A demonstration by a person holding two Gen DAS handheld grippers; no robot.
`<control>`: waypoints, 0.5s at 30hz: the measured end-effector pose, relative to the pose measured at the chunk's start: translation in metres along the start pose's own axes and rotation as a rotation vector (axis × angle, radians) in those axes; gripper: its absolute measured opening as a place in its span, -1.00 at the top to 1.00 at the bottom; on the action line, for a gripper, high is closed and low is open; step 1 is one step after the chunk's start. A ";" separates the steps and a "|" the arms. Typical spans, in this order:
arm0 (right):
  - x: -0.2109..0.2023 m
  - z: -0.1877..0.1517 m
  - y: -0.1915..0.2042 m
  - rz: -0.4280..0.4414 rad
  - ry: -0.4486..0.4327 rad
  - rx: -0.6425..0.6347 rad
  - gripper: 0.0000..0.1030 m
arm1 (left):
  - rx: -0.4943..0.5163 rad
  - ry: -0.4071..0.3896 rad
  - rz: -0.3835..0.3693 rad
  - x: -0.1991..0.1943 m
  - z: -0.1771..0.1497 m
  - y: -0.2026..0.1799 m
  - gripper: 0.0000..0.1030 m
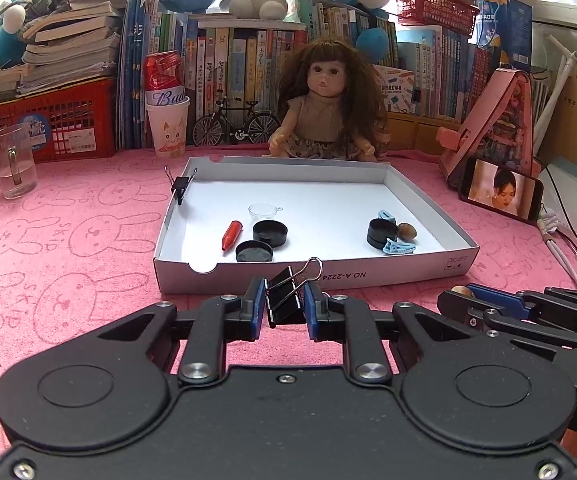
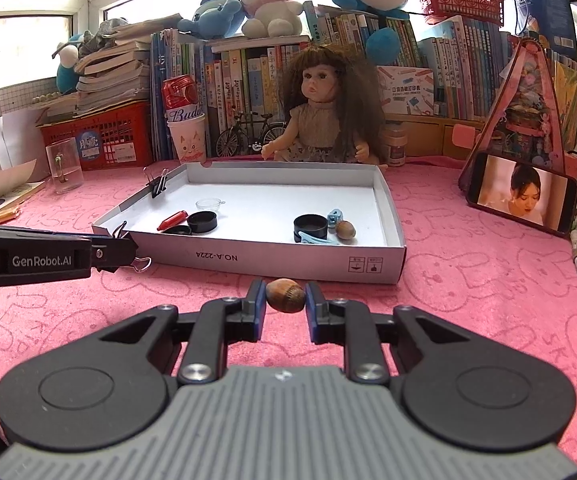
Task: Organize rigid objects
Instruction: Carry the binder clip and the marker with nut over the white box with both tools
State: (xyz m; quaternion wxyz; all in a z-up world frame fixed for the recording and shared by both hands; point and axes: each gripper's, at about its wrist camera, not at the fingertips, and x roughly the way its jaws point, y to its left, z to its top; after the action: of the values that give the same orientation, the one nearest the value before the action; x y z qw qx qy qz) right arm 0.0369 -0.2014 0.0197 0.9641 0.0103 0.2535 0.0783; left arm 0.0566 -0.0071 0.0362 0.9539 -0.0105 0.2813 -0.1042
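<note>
Pink cloth [image 1: 88, 240] lies under the tray [image 1: 312, 276]. Short of its near wall, left gripper [image 1: 285, 304] pinches a clip [image 1: 286, 300], right gripper [image 2: 285, 300] a nut [image 2: 285, 295] (carrying step); next, lift both over the wall.

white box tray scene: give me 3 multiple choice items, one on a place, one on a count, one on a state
1. Where is the red crayon?
A. inside the white box
B. on the pink cloth
C. in the glass mug

2. How many binder clips show?
A. one
B. two
C. four

3. What is the right gripper doing?
A. open, empty
B. shut on a brown nut
C. shut on a lid

Answers:
1 A, it lies on the box floor.
2 B, one on the box wall, one in the left gripper.
3 B, pads press the nut.
</note>
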 end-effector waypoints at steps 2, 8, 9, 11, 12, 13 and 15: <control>0.003 0.001 0.000 0.004 0.001 0.001 0.51 | 0.000 -0.003 0.001 0.002 0.002 -0.001 0.63; 0.008 0.007 0.003 0.006 -0.003 -0.006 0.50 | 0.004 -0.011 0.007 0.007 0.008 -0.002 0.63; 0.009 0.008 0.002 0.006 -0.004 -0.005 0.50 | 0.003 -0.012 0.008 0.008 0.009 -0.002 0.63; 0.010 0.009 0.002 0.006 -0.005 0.000 0.50 | -0.001 -0.012 0.010 0.010 0.010 -0.001 0.63; 0.011 0.011 0.002 0.006 -0.006 0.003 0.50 | -0.004 -0.012 0.010 0.010 0.011 -0.001 0.63; 0.012 0.011 0.001 0.006 -0.007 0.004 0.50 | -0.005 -0.011 0.011 0.011 0.011 0.000 0.63; 0.013 0.012 0.001 0.005 -0.009 0.005 0.50 | -0.007 -0.010 0.011 0.012 0.012 0.001 0.63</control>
State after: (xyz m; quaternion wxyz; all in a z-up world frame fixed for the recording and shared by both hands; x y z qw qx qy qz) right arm 0.0539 -0.1984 0.0242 0.9650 0.0139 0.2495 0.0799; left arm 0.0734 -0.0094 0.0395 0.9558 -0.0130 0.2767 -0.0980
